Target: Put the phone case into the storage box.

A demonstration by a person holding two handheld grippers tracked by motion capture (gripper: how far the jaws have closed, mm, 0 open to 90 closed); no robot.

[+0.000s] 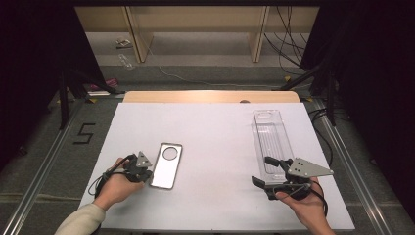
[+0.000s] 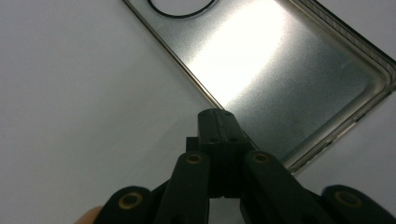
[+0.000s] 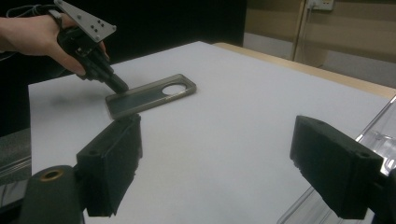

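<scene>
A smoky translucent phone case with a round camera hole lies flat on the white table, left of centre. My left gripper is shut, and its joined tips sit against the case's long left rim near its near corner. Whether the rim is pinched between them I cannot tell. In the right gripper view the case and the left gripper show at the upper left. My right gripper stands open with nothing between its pads, beside the near end of a clear plastic tray.
The clear tray runs lengthwise along the table's right side. A wooden strip edges the far side of the table. Metal rails, cables and dark stands surround it on the floor.
</scene>
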